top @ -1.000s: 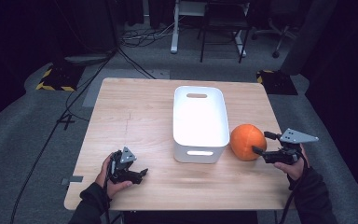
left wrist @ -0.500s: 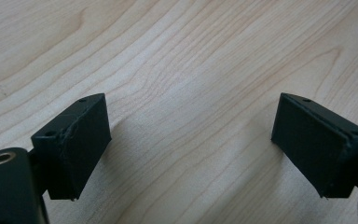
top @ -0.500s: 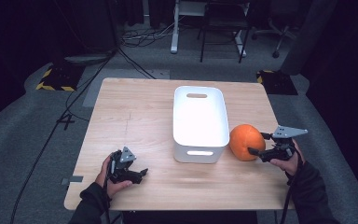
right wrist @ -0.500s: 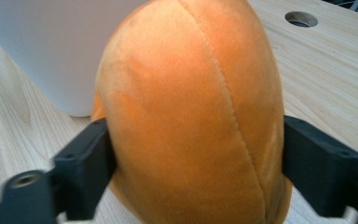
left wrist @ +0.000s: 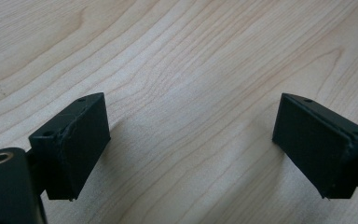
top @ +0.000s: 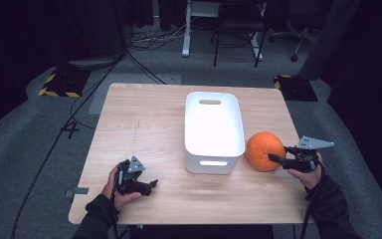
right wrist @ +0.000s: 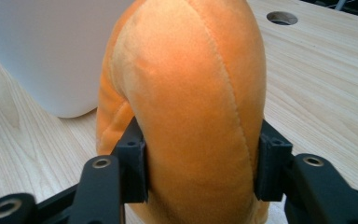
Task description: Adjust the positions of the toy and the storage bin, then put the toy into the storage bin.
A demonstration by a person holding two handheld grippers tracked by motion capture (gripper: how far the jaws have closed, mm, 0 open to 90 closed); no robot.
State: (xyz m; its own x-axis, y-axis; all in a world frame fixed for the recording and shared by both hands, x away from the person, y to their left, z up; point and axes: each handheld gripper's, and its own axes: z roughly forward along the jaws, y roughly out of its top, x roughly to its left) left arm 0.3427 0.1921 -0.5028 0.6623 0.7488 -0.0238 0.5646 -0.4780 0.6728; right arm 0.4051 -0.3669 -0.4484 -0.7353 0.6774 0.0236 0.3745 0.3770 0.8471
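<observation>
Orange plush pumpkin (top: 264, 151), white bin (top: 213, 129), pale wood-grain table (top: 144, 124).

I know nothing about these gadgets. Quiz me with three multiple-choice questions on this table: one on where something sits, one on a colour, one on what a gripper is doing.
1. Where is the plush ball relative to the white bin?
A. inside it
B. beside it, on the right gripper's side
C. on the floor

2. What colour is the plush ball?
A. orange
B. green
C. blue

3. What is the right gripper doing?
A. hanging open over bare wood
B. gripping the bin's rim
C. squeezing the plush ball

Answers: 1 B, the high view shows it on the table next to the bin. 2 A, it is orange in both views. 3 C, the jaws, which have just been closing, press into its sides.
</observation>
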